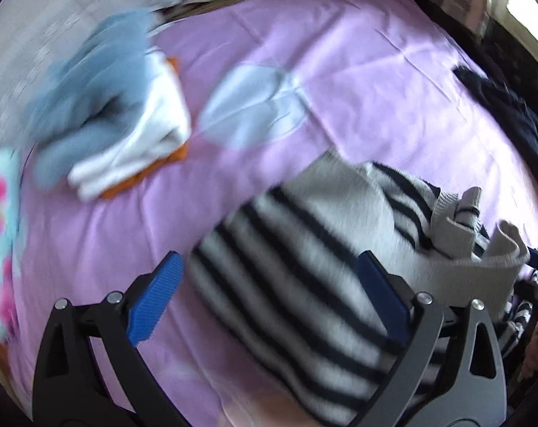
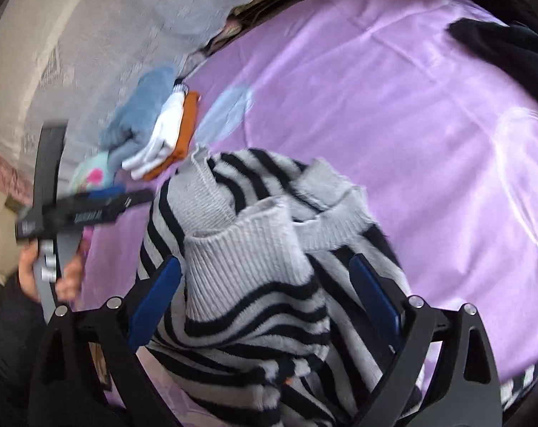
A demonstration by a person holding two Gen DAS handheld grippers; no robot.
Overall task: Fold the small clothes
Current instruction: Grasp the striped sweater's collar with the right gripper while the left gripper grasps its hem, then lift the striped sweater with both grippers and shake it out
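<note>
— What's your sweater (image 2: pixel 240 249) like?
— Fuzzy knit, with ribbed grey cuffs and collar.
— And your sheet (image 1: pixel 340 53)?
— Smooth lilac cloth with a slight sheen, creased.
— Your pads (image 1: pixel 155 299)?
— Blue, finely ribbed, matt, on black matt arms with shiny metal screws.
— The pile (image 1: pixel 90 106)?
— Fluffy blue fleece and smooth white cloth.

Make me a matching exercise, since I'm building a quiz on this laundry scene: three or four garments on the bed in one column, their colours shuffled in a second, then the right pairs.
Things:
1. sweater between the right tongs
2. garment under the white folded piece
3. fluffy garment on the stack's left
4. garment at the bed's far right edge

Colours:
A. grey-blue
B. dark, near black
C. grey with black stripes
D. orange

Pairs: 1-C, 2-D, 3-A, 4-B
</note>
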